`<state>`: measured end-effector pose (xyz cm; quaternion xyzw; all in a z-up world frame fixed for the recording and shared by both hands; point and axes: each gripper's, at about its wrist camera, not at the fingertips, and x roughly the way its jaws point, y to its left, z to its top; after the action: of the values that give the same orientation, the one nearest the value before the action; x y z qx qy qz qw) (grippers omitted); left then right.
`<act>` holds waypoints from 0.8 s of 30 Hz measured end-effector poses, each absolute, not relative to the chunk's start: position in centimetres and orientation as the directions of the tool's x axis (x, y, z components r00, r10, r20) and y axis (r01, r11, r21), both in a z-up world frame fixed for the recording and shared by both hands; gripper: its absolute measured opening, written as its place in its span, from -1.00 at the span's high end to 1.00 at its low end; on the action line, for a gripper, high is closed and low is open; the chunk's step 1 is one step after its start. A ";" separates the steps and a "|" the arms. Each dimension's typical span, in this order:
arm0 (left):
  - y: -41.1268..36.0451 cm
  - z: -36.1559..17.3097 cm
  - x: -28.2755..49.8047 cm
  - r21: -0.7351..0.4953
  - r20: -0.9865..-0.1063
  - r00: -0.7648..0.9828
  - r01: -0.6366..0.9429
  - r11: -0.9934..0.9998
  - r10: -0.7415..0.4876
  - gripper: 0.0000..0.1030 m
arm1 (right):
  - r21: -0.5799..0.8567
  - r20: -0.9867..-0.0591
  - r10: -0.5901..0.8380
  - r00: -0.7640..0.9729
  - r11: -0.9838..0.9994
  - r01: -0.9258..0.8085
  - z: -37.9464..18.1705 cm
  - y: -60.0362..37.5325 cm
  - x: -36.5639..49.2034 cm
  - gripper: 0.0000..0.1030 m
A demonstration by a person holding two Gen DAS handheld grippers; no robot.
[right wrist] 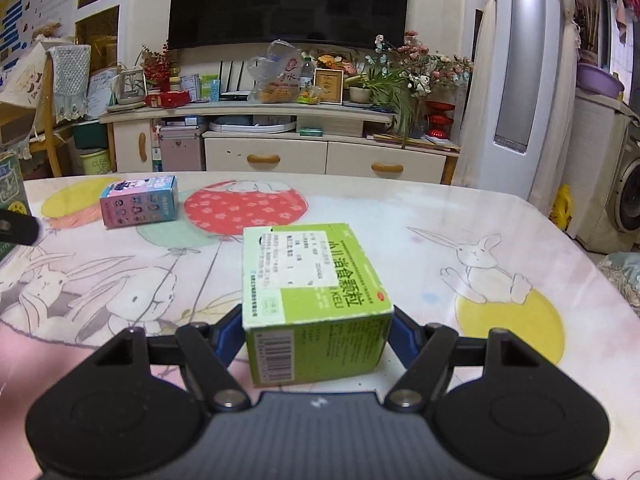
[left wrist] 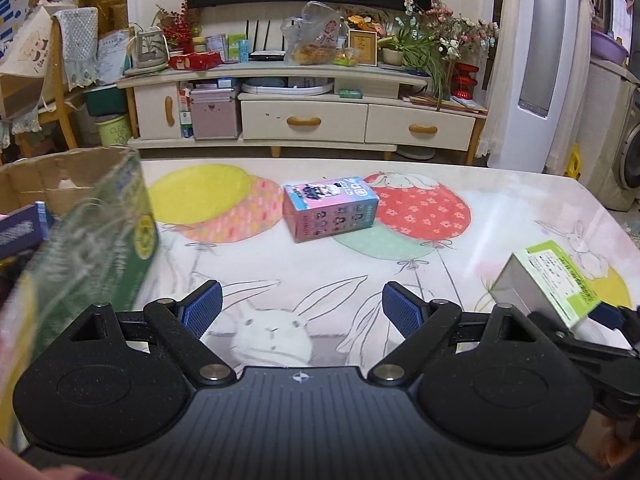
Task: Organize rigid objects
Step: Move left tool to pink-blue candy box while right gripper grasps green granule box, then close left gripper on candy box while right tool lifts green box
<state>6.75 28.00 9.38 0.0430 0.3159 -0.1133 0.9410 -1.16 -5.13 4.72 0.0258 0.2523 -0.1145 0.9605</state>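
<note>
My right gripper (right wrist: 316, 330) is shut on a light green medicine box (right wrist: 312, 300), its blue pads pressing the box's two sides above the table. In the left wrist view that same green box (left wrist: 548, 284) shows tilted at the right edge. My left gripper (left wrist: 301, 306) stands open over the rabbit-print tablecloth with nothing between its fingers. A pink and blue carton (left wrist: 330, 208) lies on its side mid-table, ahead of the left gripper, and shows far left in the right wrist view (right wrist: 138, 202). A dark green carton (left wrist: 100, 240), blurred, is close on the left.
An open cardboard box (left wrist: 40, 184) with dark items inside sits at the table's left end, behind the dark green carton. The table (right wrist: 520, 232) ends in a rounded edge on the right. Beyond it stand a TV cabinet (left wrist: 304, 120) and a washing machine (left wrist: 628, 160).
</note>
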 end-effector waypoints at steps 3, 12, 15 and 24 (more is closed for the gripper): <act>26.9 8.4 7.9 -0.009 -0.596 0.784 0.211 0.978 -0.175 -1.00 | 0.028 -0.495 -0.184 0.849 0.973 0.228 4.9 -5.4 -0.9 -0.52; 21.8 6.0 13.4 -0.095 -0.575 0.801 0.133 0.987 -0.163 -1.00 | 0.079 -0.514 -0.114 0.850 0.981 0.179 5.1 -5.6 0.4 -0.82; 20.2 5.9 14.8 -0.079 -0.553 0.818 0.134 0.988 -0.155 -1.00 | 0.097 -0.522 -0.099 0.847 0.980 0.174 5.1 -5.9 0.7 -0.82; 18.2 5.1 18.6 -0.025 -0.555 0.826 0.103 0.994 -0.099 -1.00 | 0.142 -0.528 -0.072 0.846 0.975 0.171 5.0 -7.1 1.3 -0.82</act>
<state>18.62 18.22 5.13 0.0030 0.2901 -0.0529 0.9555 1.28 -7.12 5.00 0.0920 0.2701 -0.0636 0.9563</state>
